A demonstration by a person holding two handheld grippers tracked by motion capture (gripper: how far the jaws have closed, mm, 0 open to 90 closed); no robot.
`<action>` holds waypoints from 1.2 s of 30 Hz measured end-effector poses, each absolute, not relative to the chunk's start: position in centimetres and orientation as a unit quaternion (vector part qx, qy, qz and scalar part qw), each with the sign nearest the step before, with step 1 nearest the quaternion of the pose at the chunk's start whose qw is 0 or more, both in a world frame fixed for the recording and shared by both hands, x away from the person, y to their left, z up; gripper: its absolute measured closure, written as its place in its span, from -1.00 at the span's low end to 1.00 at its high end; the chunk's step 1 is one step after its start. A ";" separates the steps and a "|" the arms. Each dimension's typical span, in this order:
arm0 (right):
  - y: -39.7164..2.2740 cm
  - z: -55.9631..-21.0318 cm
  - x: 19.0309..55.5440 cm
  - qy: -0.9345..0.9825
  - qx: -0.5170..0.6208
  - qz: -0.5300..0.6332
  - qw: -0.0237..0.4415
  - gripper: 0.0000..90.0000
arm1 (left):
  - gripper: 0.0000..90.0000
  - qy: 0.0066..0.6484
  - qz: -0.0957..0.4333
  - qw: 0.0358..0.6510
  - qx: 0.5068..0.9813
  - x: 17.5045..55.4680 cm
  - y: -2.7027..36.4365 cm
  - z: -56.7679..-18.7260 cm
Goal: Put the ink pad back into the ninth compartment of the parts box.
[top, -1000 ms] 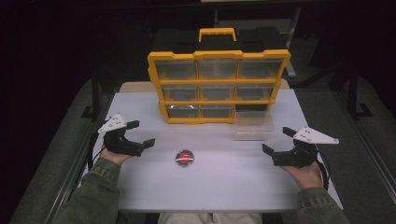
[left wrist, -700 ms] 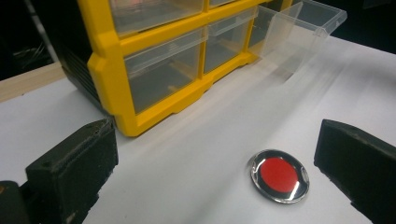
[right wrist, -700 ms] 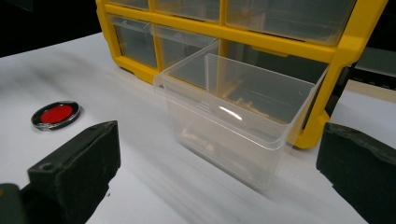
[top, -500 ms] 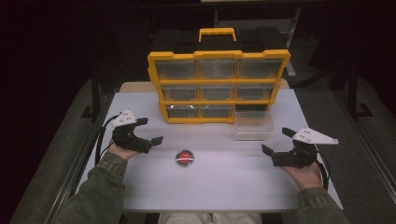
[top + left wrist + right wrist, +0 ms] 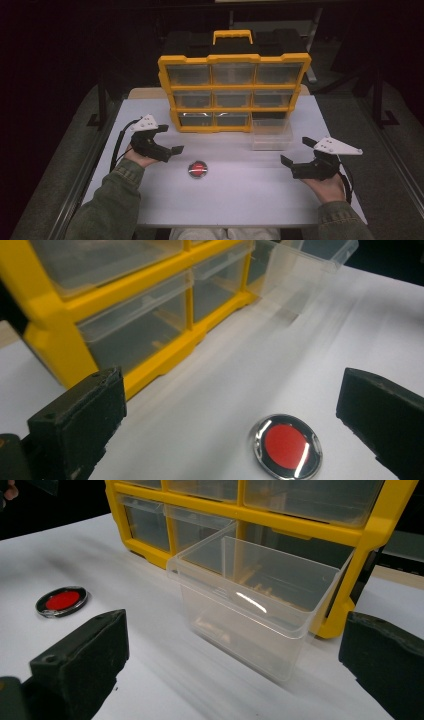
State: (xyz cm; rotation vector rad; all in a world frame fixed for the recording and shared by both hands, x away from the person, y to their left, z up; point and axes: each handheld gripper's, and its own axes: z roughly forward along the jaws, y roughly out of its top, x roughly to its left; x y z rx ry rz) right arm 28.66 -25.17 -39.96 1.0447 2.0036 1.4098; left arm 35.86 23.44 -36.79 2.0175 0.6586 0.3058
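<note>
A small round red disc with a shiny rim (image 5: 198,169) (image 5: 286,444) (image 5: 62,601) lies on the white table, left of centre. My left gripper (image 5: 170,140) (image 5: 230,410) hovers open just left of it, jaws wide, the disc lying between and slightly ahead of them. A yellow organiser with clear drawers (image 5: 233,93) (image 5: 125,315) (image 5: 260,505) stands at the back. One clear drawer (image 5: 271,134) (image 5: 260,605) (image 5: 305,270) is pulled out and sits on the table before the empty bottom-right slot. My right gripper (image 5: 296,159) (image 5: 232,665) stays open at the right, facing that drawer.
The white table (image 5: 240,200) has open surface in front of the organiser. Dark floor and metal frame rails run along both sides of the table. The person's sleeves come in at the bottom corners.
My left gripper has moved forward and rightward, toward the red disc. The right gripper has stayed still.
</note>
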 end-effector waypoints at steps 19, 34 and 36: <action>-25.2 -40.0 28.7 0.735 0.381 0.510 0.232 -1.00 | -1.00 0.247 0.107 0.459 0.846 36.3 20.8 -37.9; -25.2 -40.0 28.7 0.733 0.383 0.512 0.234 -1.00 | -1.00 0.222 0.080 0.424 0.874 36.5 18.8 -39.7; -25.3 -40.0 28.7 0.732 0.383 0.513 0.233 -1.00 | -1.00 0.220 0.078 0.417 0.878 36.5 18.6 -39.9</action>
